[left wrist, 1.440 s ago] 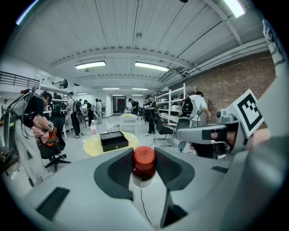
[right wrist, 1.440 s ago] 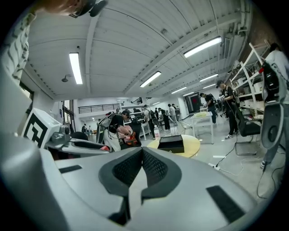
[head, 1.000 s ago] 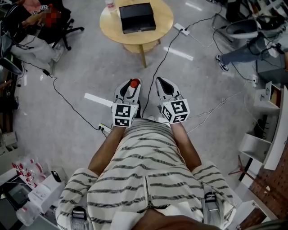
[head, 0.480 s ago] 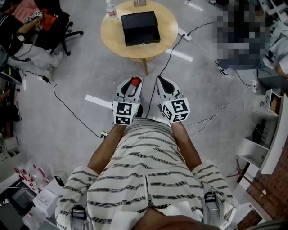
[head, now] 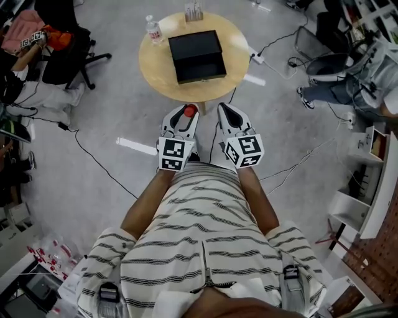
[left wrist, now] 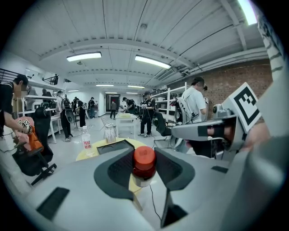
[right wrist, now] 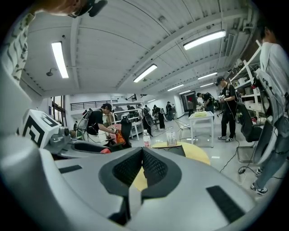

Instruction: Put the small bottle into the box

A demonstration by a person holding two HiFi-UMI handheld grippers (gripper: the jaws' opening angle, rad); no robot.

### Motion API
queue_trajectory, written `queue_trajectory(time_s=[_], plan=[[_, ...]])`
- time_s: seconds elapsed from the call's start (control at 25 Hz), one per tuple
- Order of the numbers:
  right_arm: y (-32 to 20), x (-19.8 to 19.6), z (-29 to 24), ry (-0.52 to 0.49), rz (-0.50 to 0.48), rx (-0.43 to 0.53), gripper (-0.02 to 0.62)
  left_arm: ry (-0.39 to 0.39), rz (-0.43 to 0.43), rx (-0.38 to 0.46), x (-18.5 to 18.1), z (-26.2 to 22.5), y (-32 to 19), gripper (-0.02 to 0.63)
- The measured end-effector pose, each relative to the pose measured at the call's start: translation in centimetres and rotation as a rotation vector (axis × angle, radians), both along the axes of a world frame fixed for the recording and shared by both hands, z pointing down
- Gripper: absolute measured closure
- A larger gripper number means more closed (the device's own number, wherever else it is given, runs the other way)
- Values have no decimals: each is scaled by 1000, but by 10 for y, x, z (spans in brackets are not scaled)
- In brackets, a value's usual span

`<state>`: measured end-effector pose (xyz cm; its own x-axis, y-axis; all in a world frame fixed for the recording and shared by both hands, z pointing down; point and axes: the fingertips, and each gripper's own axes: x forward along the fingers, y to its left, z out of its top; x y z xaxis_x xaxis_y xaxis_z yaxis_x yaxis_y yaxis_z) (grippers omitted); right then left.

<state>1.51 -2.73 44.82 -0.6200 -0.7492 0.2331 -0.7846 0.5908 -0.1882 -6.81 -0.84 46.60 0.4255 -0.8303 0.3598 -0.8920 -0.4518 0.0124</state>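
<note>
The small bottle (head: 189, 112), pale with a red cap, sits upright between the jaws of my left gripper (head: 185, 109), which is shut on it; the left gripper view shows the cap (left wrist: 144, 157) pinched by the dark pads. My right gripper (head: 222, 107) is held level beside it, jaws shut with nothing in them (right wrist: 142, 158). Ahead stands a round wooden table (head: 160, 68) with an open black box (head: 199, 56) on it, its lid folded back. Both grippers hang over the floor just short of the table's near edge.
A clear water bottle (head: 153, 29) and a small clear holder (head: 193, 10) stand on the table's far side. Cables (head: 93, 155) and a power strip (head: 257, 59) lie on the floor. Chairs and people at the left, a seated person and shelves at the right.
Both grippers have moved forward together with the person, and the table with the black box has come much nearer. The bottle stays gripped in the left jaws.
</note>
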Motion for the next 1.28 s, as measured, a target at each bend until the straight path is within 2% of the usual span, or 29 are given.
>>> queue_trajectory(time_s=[0.32,0.72,1.28], plan=[[-45,-19,-1,30,58,5,577,29,56,-21,-19,6,-47,451],[-60,-11,8,51,109,-14,575,42,103,-22,-11,9,-69,451],[-92,-1,14,34,13,-32,577,10,35,-43,3,17,-95,451]])
